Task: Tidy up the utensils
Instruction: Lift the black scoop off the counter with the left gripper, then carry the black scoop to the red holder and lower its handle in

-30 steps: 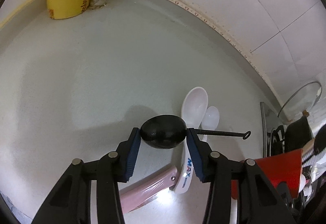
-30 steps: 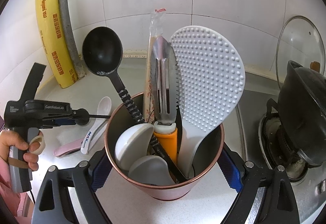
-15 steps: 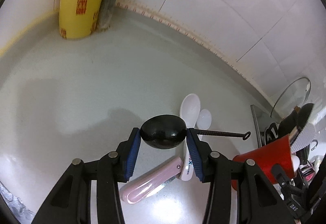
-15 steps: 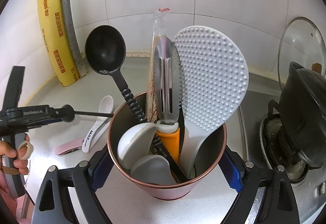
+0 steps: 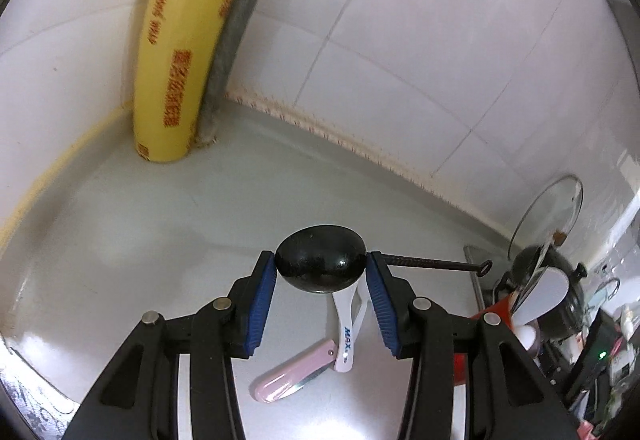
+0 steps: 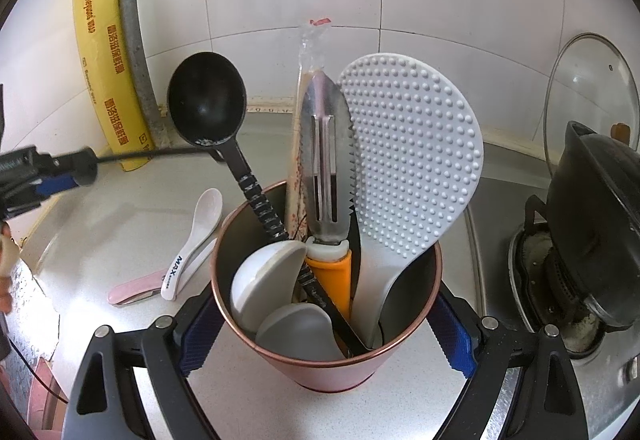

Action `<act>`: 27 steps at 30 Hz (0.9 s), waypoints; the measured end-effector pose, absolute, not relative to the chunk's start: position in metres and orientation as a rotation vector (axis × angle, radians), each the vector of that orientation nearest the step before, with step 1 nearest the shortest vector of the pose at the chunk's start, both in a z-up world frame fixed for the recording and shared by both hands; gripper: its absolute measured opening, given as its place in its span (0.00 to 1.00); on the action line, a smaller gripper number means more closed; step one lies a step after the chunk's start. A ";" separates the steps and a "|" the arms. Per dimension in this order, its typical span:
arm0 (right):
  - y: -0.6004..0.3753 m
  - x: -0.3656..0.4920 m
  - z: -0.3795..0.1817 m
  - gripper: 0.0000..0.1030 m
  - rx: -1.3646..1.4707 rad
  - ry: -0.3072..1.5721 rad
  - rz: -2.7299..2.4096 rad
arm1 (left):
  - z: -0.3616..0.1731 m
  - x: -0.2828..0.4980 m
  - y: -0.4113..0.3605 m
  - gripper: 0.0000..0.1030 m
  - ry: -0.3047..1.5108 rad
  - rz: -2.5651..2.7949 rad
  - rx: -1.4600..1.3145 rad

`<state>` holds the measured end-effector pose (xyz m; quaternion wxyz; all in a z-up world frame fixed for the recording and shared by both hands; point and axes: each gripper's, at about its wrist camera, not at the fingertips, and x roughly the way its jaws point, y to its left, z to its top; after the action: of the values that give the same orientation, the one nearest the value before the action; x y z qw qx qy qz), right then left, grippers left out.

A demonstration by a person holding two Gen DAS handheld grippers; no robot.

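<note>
Both pairs of jaws grip: our left gripper (image 5: 321,267) pinches a black spoon (image 5: 320,264) by its glossy bowl, the thin twisted handle sticking out to the right, level, above the counter (image 5: 160,240). Our right gripper (image 6: 326,324) clamps the holder (image 6: 332,372), a copper-rimmed cup standing on the counter. We have open grey counter to the left and ahead, bounded by tiled wall (image 5: 420,59) and a yellow roll (image 5: 180,51) in the corner; a stove with a black pot (image 6: 596,224) and a glass lid (image 6: 588,87) crowds the right. We count five tall utensils in the holder: one black ladle (image 6: 206,99), one steel peeler (image 6: 328,159) with orange handle, one dimpled white paddle (image 6: 412,155), two pale spoons. On the counter lie two white spoons (image 6: 196,240) and one pink knife (image 6: 136,290), just beside the holder.
</note>
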<state>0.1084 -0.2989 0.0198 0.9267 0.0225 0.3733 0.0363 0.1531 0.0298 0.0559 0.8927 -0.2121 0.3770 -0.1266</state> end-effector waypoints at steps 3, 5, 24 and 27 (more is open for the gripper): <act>-0.298 0.108 0.020 0.90 0.044 0.765 0.075 | 0.064 0.147 0.042 0.46 0.749 -0.253 -0.464; -0.297 0.108 0.019 0.90 0.043 0.766 0.075 | 0.070 0.144 0.048 0.46 0.731 -0.250 -0.478; -0.300 0.113 0.016 0.90 0.046 0.775 0.072 | 0.138 0.123 -0.005 0.46 0.589 -0.369 -0.264; -0.298 0.113 0.016 0.90 0.042 0.773 0.074 | 0.140 0.122 -0.017 0.46 0.594 -0.384 -0.222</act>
<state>0.1131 -0.2983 0.0159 0.9253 0.0207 0.3769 0.0360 0.1223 -0.0173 0.1396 0.9321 -0.1084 0.2902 -0.1876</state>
